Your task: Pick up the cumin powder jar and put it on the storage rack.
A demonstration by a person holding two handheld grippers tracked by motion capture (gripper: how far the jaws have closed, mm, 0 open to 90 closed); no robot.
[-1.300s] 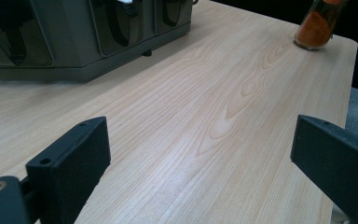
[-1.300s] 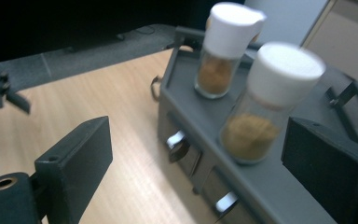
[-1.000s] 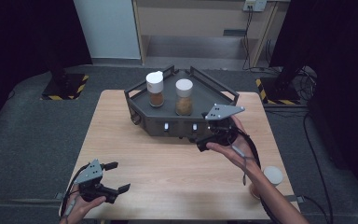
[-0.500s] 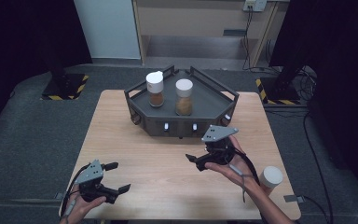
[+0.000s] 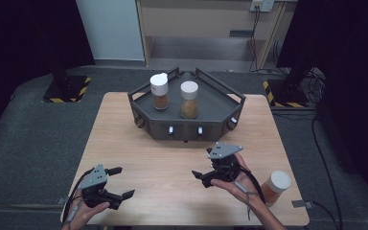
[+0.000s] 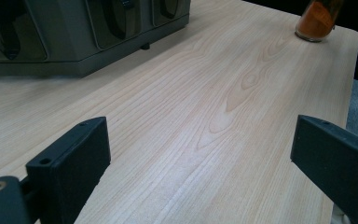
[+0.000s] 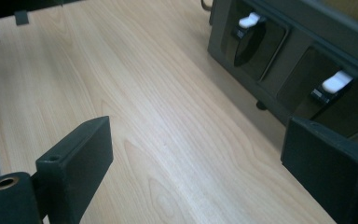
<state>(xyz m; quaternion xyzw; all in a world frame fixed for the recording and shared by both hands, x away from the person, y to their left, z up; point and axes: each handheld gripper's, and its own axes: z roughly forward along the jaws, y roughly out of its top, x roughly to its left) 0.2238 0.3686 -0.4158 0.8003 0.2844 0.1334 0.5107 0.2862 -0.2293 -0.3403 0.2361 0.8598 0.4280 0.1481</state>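
Two spice jars with white lids point(image 5: 160, 90) point(image 5: 189, 99) stand upright side by side in the dark grey tray rack point(image 5: 141, 98) at the far middle of the wooden table point(image 5: 172, 165). A third spice jar point(image 5: 274, 187), orange contents, white lid, stands apart at the near right edge of the table, just right of the right forearm; the left gripper view shows it far off at a corner point(image 6: 318, 18).

Right gripper point(image 5: 206, 176): jaws wide apart, nothing between them, bare wood below. The hand holds it low over the near middle of the table, jaws pointing left across the board, grey plate on top. Its own view looks along the rack's front face with two white latches point(image 7: 249, 21) point(image 7: 336, 82).

Left gripper point(image 5: 122, 182): jaws also spread, empty, held level near the near left edge, pointing right toward the table's middle.

Judgement: both hands appear to be between placements, two jars racked, one left out. Next move likely calls for the right hand to swing right and back toward the remaining jar, jaws kept open, approach level at the jar's body below the lid, then close and carry to the rack's free space. Risk: tipping the jar off the nearby edge.
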